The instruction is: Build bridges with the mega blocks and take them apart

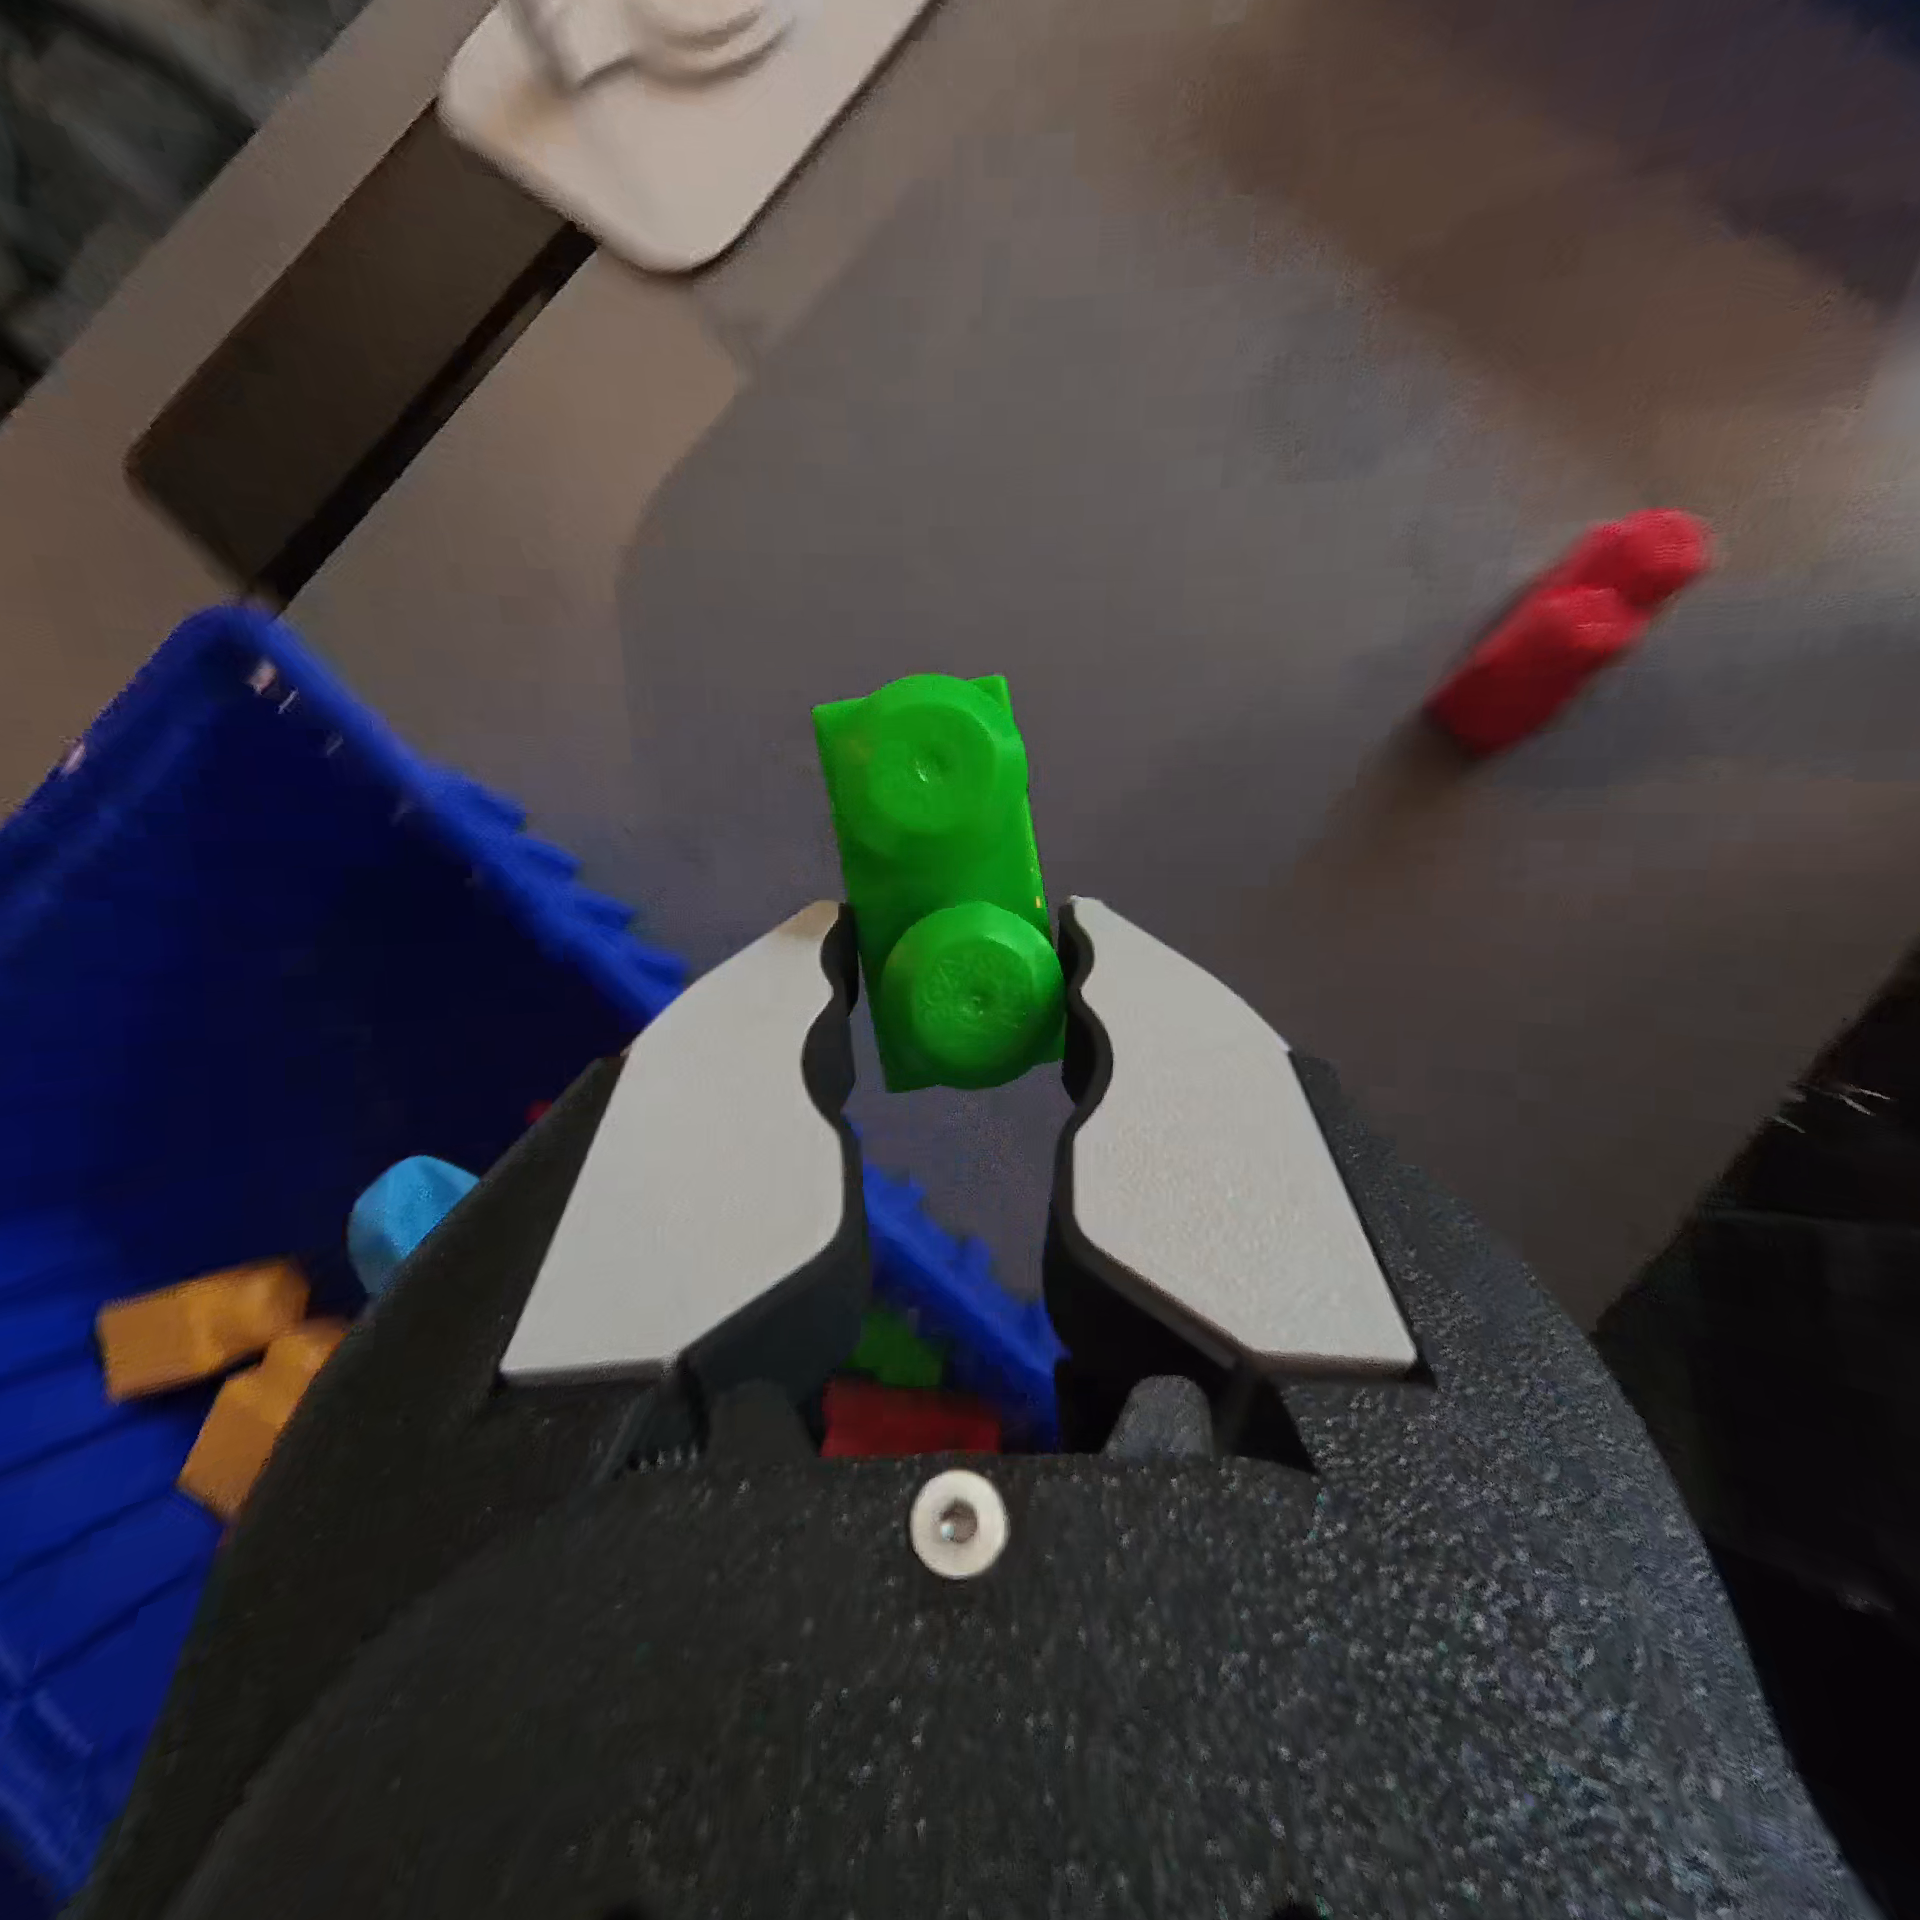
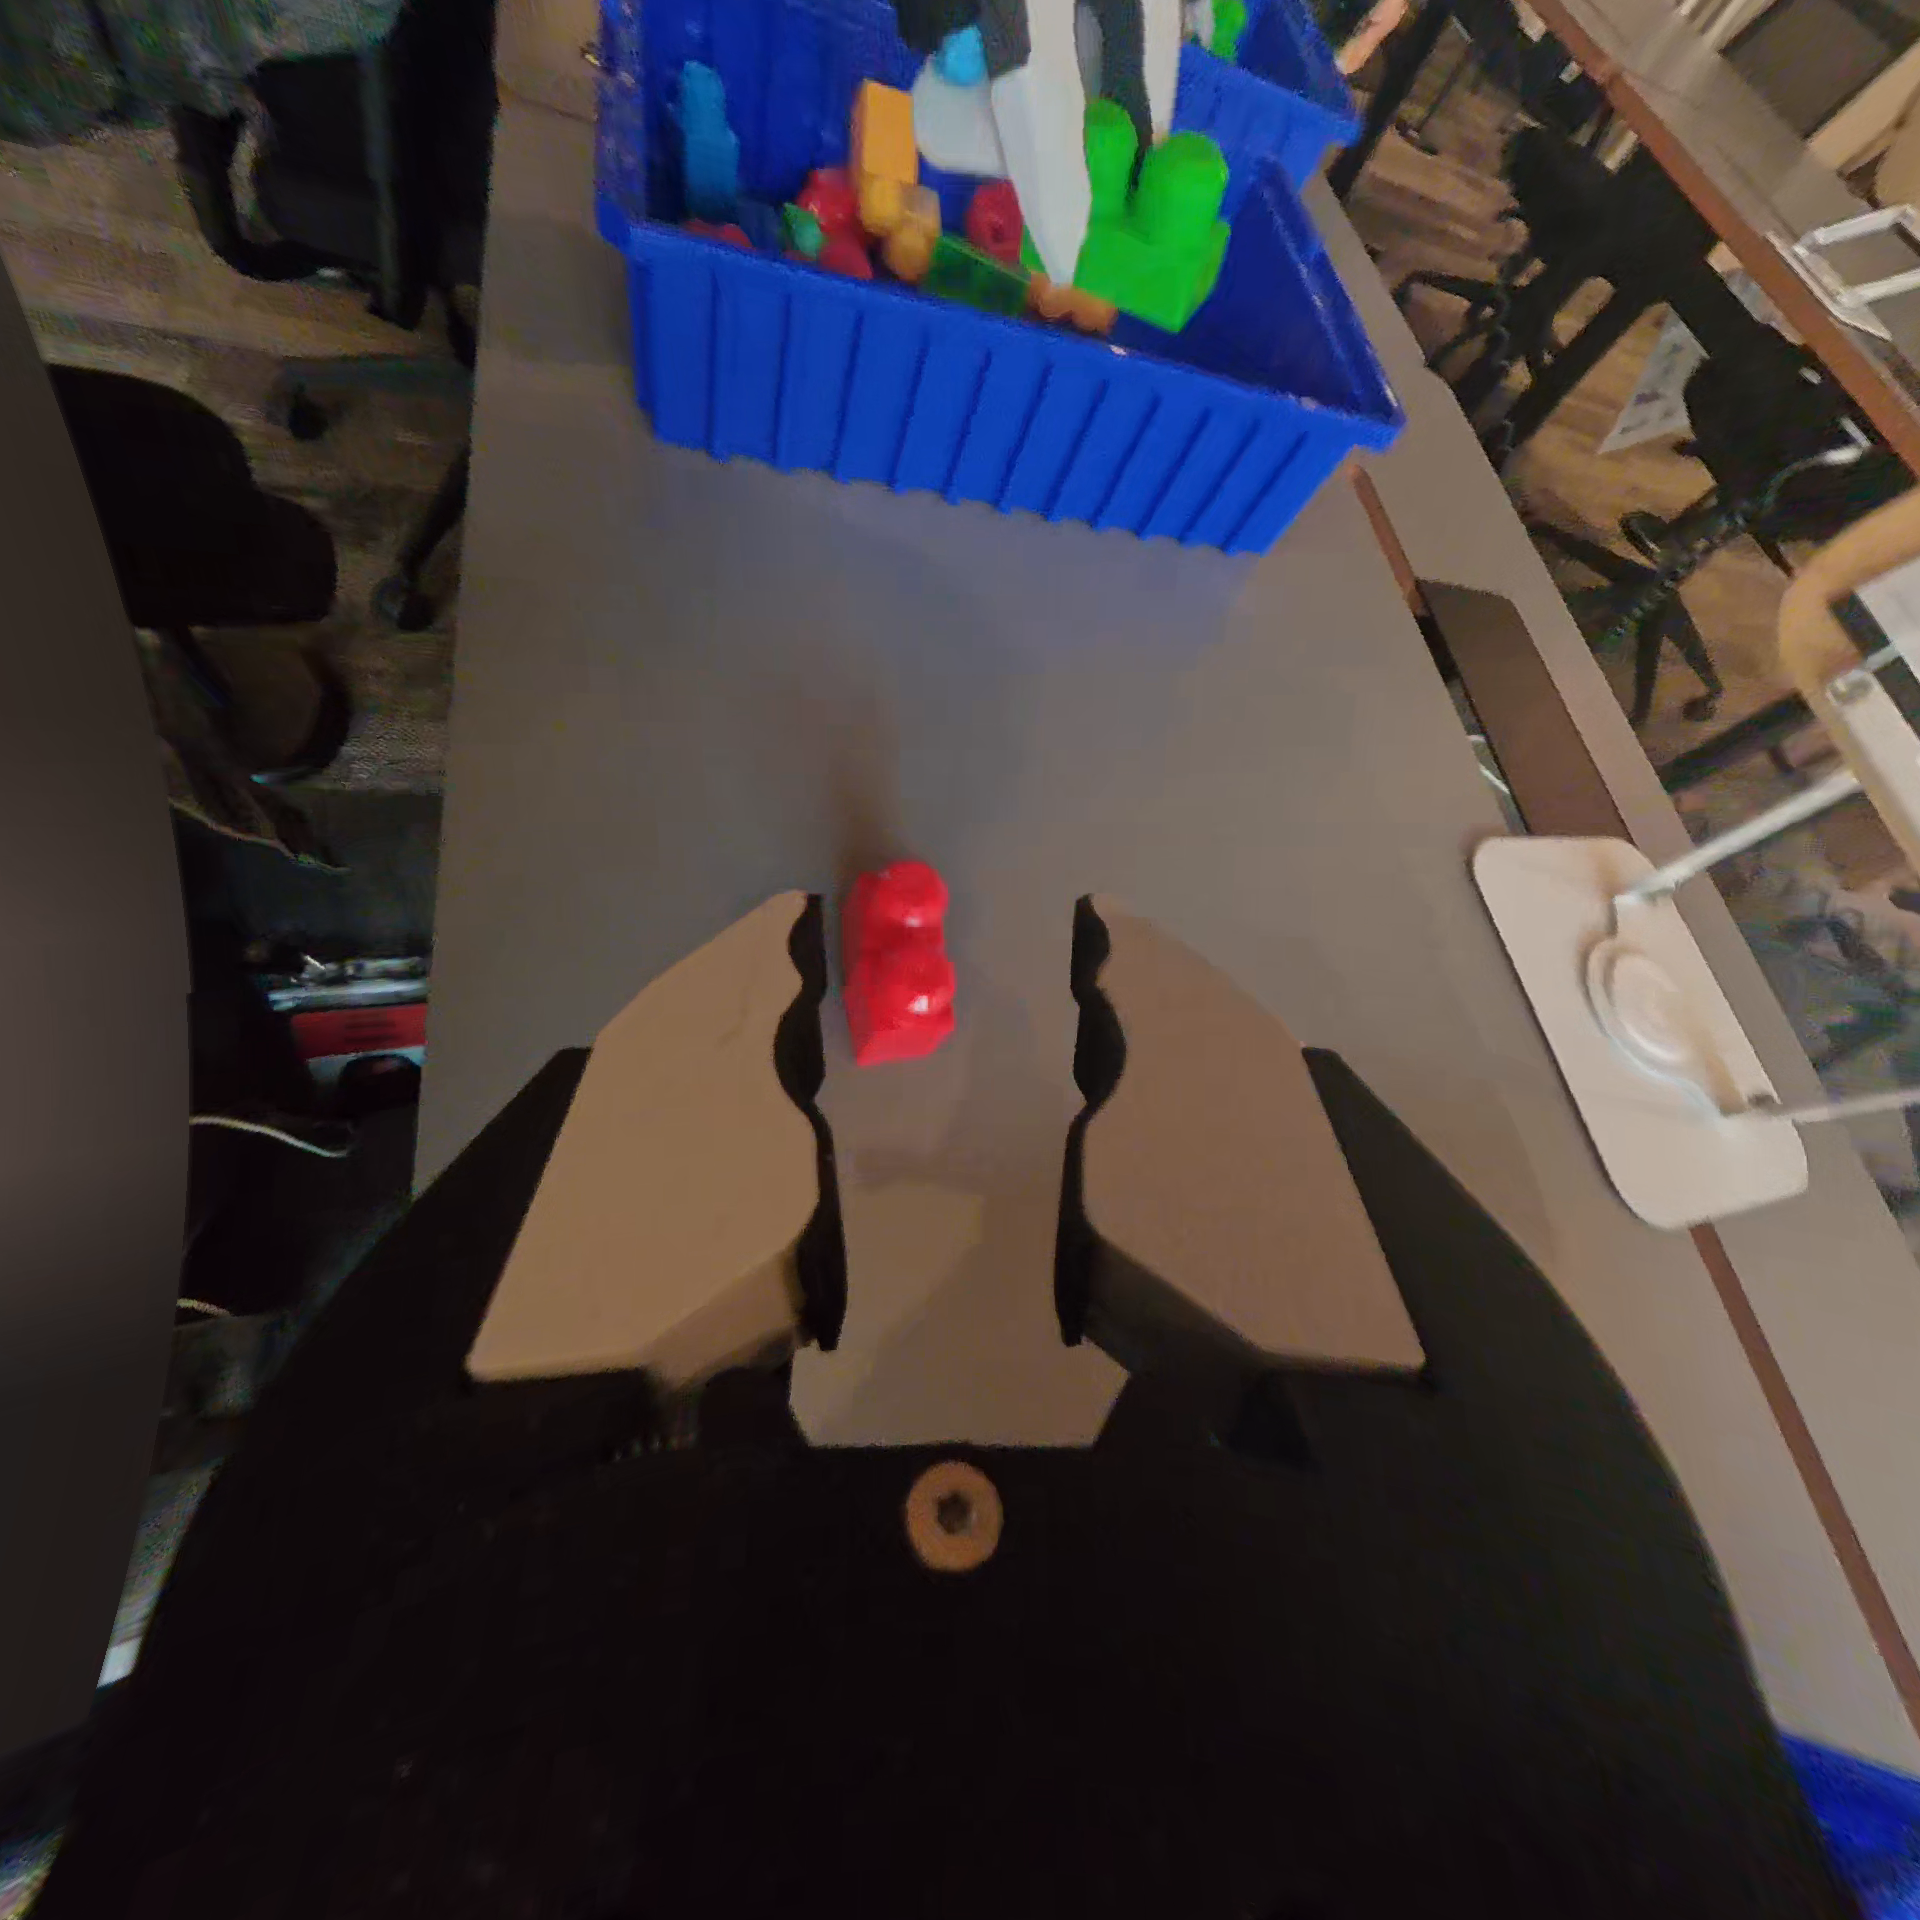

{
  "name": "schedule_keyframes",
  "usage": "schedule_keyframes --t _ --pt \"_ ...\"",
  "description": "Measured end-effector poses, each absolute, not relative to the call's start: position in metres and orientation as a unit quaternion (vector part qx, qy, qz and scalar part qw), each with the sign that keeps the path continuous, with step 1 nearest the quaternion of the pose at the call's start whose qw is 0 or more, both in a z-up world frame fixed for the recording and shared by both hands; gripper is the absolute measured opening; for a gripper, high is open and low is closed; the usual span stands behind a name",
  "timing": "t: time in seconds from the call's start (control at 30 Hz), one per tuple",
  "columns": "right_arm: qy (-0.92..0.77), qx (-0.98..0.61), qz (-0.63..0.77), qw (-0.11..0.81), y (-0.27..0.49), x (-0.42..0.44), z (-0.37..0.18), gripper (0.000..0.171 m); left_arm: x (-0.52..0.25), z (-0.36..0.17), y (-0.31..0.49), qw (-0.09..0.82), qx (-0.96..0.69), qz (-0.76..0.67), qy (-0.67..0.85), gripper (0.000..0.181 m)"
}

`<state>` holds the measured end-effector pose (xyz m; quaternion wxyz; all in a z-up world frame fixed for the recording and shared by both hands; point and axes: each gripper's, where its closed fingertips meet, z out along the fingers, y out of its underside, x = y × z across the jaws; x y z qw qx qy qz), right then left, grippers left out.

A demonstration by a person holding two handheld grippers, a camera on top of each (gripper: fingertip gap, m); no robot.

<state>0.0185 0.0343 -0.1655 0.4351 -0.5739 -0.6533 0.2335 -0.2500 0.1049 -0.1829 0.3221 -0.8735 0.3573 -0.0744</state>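
Note:
My left gripper (image 1: pixel 951 920) is shut on a green two-stud block (image 1: pixel 940 873) and holds it in the air over the edge of the blue bin (image 1: pixel 260 935). In the right wrist view that left gripper (image 2: pixel 1081 239) and its green block (image 2: pixel 1153 229) hang over the bin (image 2: pixel 987 416). A red two-stud block (image 1: pixel 1558 634) lies on the grey table (image 1: pixel 1039 468). My right gripper (image 2: pixel 945 904) is open and empty, low over the table, with the red block (image 2: pixel 899 961) just ahead, close to its left finger (image 2: pixel 707 1101).
The blue bin holds several loose blocks in orange (image 2: pixel 888 145), red, green and light blue. A white plate-like base with a clear stand (image 2: pixel 1631 1029) sits at the table's right edge. Chairs and floor lie beyond the table. Some 30 centimetres of space lies between my two pairs of fingers.

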Motion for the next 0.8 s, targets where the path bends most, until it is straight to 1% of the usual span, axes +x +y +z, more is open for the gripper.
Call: schedule_keyframes --t 0.03,0.2,0.33,0.47,0.7,0.77,0.8 --pt "-0.659 -0.566 0.241 0.432 0.032 0.011 -0.163 0.046 -0.232 -0.178 0.097 0.326 -0.862 -0.088 0.379 0.036" --pt "-0.669 -0.536 0.292 0.425 0.026 -0.025 -0.150 0.050 -0.151 -0.163 0.049 0.328 -0.798 -0.170 0.476 0.036" --pt "-0.661 -0.516 0.343 0.424 0.020 -0.045 -0.138 0.052 -0.109 -0.156 0.016 0.320 -0.753 -0.204 0.538 0.036" --pt "-0.659 -0.494 0.391 0.411 0.008 -0.059 -0.134 0.052 -0.088 -0.154 -0.003 0.310 -0.728 -0.213 0.574 0.036" --pt "-0.664 -0.473 0.421 0.397 -0.009 -0.069 -0.142 0.051 -0.067 -0.149 -0.018 0.304 -0.700 -0.233 0.603 0.036" --pt "-0.661 -0.468 0.432 0.397 -0.011 -0.069 -0.141 0.048 -0.064 -0.148 -0.019 0.301 -0.697 -0.239 0.606 0.036" --pt "-0.659 -0.466 0.436 0.399 -0.011 -0.069 -0.140 0.042 -0.063 -0.149 -0.019 0.300 -0.696 -0.239 0.607 0.036"
